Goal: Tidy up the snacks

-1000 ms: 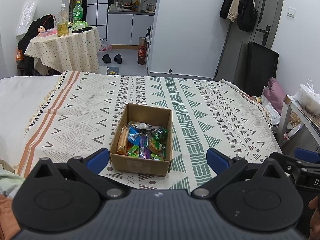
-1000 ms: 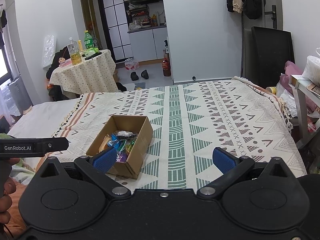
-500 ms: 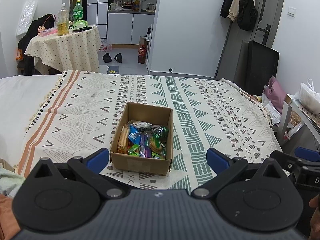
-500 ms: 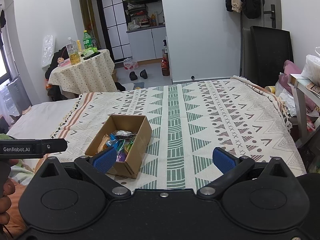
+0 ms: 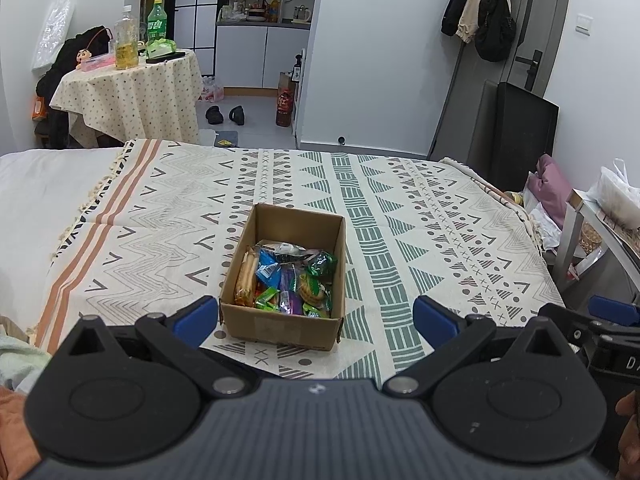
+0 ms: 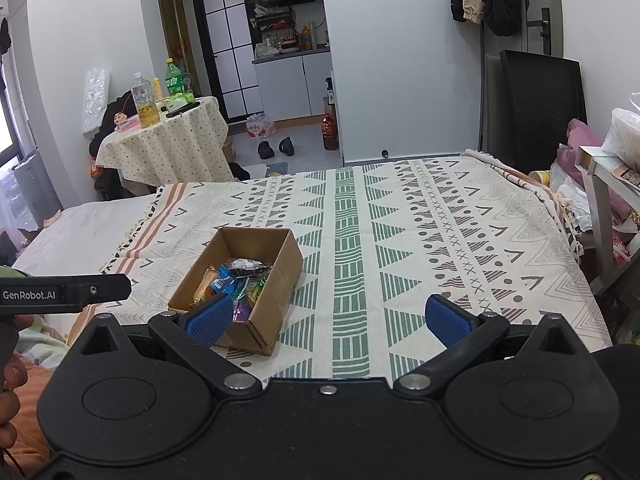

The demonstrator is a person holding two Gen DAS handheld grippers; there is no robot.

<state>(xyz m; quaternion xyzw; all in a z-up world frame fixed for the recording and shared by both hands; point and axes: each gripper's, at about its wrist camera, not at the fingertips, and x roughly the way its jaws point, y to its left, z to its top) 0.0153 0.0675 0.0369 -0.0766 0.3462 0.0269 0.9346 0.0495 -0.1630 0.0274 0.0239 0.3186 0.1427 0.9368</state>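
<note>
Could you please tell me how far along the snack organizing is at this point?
Done: the snacks appear gathered in the open cardboard box on the patterned blanket; none lie loose on it. In hand: nothing; the left hand-held gripper and right hand-held gripper are both open and empty, short of the box. Left: at most tidying inside the box.

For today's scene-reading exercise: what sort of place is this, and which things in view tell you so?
Probably a small studio flat: a bed under a patterned blanket, a kitchenette through the doorway, and coats hung by the door. A cardboard box of snacks sits on the bed.
</note>
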